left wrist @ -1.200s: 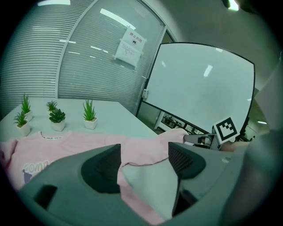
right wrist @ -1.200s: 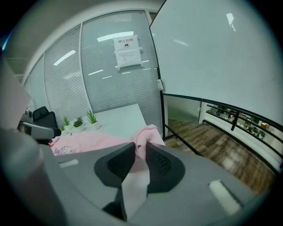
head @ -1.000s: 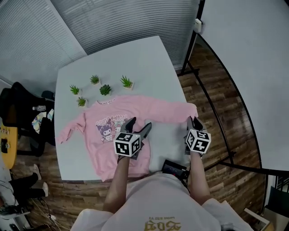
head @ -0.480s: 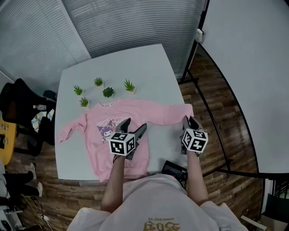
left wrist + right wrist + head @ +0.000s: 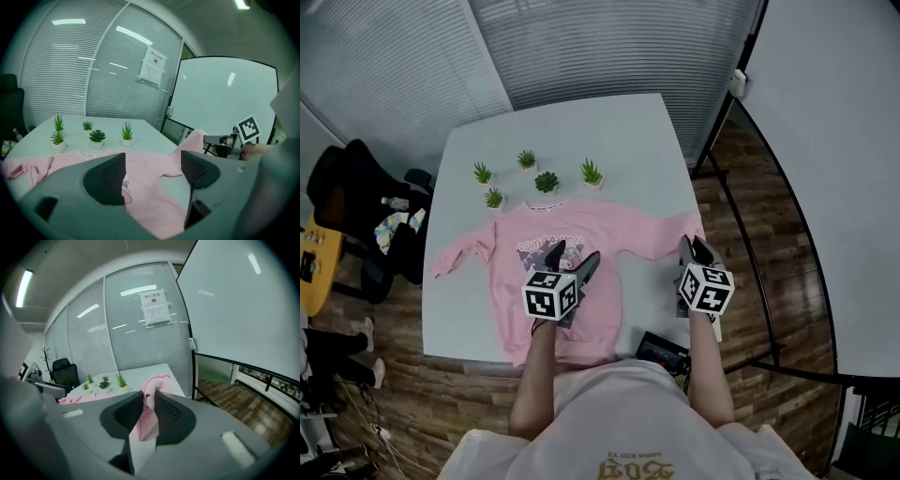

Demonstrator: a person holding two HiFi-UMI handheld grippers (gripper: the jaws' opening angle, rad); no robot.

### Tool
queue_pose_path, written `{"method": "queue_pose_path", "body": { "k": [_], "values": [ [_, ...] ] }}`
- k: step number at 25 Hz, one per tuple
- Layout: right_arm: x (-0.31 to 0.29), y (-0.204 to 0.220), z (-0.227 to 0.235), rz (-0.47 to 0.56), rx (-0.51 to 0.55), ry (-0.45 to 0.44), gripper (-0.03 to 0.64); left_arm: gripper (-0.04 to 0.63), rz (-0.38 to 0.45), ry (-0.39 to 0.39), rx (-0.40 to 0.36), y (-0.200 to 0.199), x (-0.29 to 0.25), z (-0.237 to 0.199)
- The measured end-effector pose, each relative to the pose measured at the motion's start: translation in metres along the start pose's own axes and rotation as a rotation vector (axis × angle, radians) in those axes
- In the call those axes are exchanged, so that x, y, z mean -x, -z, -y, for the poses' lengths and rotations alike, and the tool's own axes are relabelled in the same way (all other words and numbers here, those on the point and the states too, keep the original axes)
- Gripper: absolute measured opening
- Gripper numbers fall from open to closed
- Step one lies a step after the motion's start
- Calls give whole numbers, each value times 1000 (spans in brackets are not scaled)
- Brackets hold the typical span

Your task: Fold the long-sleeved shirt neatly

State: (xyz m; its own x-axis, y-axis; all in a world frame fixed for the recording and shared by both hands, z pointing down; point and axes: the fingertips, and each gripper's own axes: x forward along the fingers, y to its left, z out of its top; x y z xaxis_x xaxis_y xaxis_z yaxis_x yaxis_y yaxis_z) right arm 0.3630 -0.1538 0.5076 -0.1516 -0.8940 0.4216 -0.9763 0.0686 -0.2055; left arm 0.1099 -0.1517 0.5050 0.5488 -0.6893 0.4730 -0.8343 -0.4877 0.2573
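Office chair [image 5: 358,197]: black, placed off the table's left edge.
Table [image 5: 581,122]: white, square; wooden floor is seen around it.
Potted plants [image 5: 547,182]: five small green ones, set in a loose cluster just beyond the shirt's collar, apart from it.
Pink long-sleeved shirt [image 5: 591,234]: laid face up on the near half of the table, cartoon print showing; one sleeve is spread to the left edge.
Left gripper [image 5: 572,258]: held over the shirt's body; jaws stand wide, nothing is gripped.
Black device [image 5: 662,352]: seen at the near table edge.
Right gripper [image 5: 694,249]: jaws narrowed, clamped on the shirt's right cuff, which is raised at the table's right edge.
Whiteboard frame [image 5: 773,178]: black, beside the table on the right.
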Motion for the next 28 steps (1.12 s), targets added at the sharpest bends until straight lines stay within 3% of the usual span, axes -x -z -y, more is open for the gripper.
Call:
{"method": "queue_pose_path", "body": {
  "k": [7, 21, 28],
  "values": [
    [-3, -11, -30, 14, 13, -71, 86, 383, 5, -83, -9, 1, 29, -27],
    [-22, -15, -97, 10, 10, -217, 86, 396, 44, -287, 51, 3, 96, -100],
    [-32, -16, -131, -8, 29, -223, 86, 397, 21, -276, 71, 7, 101, -135]
  ]
}}
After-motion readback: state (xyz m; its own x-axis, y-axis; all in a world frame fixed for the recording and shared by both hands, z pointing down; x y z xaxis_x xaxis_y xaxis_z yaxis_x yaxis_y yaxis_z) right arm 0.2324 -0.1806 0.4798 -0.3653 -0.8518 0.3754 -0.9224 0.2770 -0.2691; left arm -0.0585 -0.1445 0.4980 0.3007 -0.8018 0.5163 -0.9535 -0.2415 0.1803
